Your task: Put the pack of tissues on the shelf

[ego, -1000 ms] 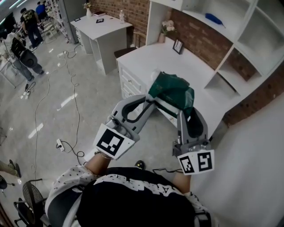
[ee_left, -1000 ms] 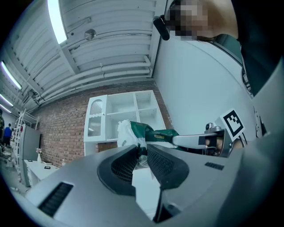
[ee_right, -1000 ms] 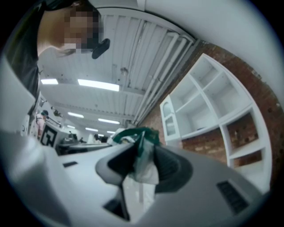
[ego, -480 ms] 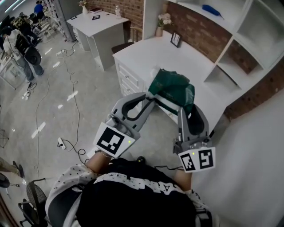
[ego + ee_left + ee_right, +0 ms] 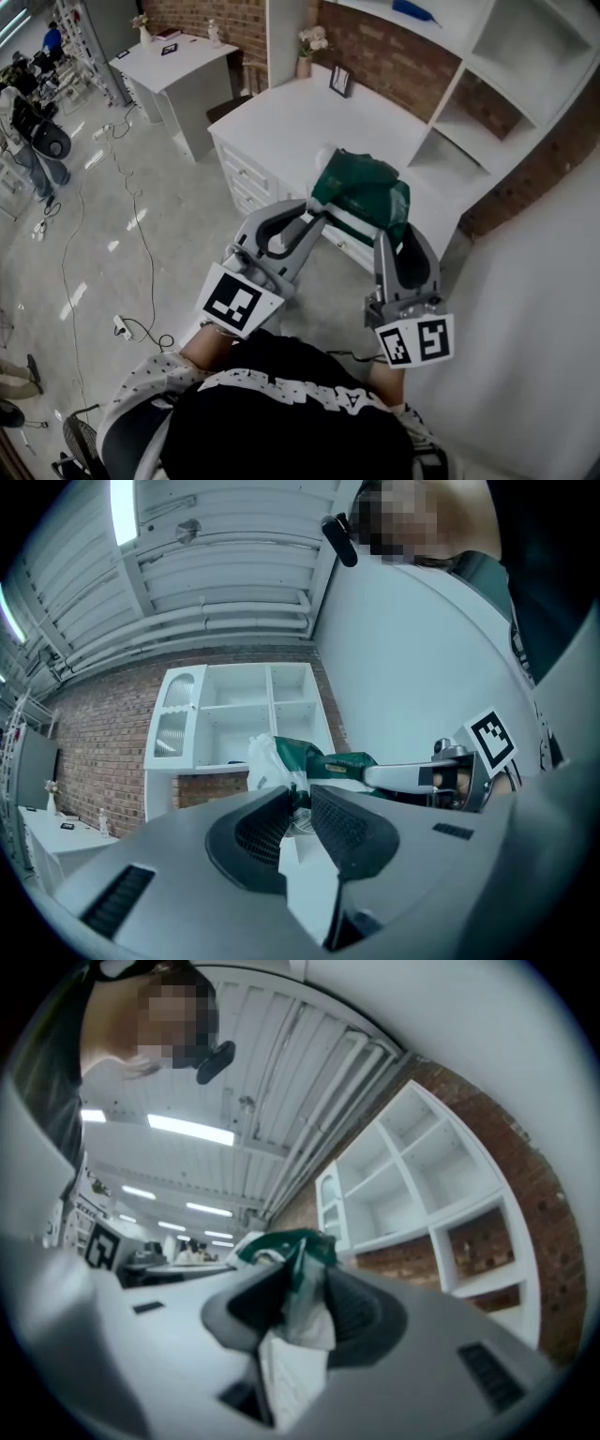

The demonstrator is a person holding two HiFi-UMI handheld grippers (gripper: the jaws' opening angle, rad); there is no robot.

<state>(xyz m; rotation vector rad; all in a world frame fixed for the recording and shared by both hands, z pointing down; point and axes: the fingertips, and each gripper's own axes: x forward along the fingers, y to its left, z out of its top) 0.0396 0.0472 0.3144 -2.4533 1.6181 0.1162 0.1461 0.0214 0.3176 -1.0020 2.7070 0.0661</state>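
Observation:
The pack of tissues, green and white plastic wrap, hangs in the air between both grippers, over the near edge of the white desk. My left gripper is shut on its left end; in the left gripper view the wrap is pinched between the jaws. My right gripper is shut on the right end, where the wrap is squeezed between the ribbed pads. The white shelf unit stands on the desk's right, against the brick wall.
A small picture frame and a vase of flowers stand at the desk's back. A blue thing lies on an upper shelf. A second white desk stands far left. Cables run over the floor; people stand far left.
Both grippers hold the pack as before. The head view has shifted, so the desk and shelf unit lie further left and nearer in the frame.

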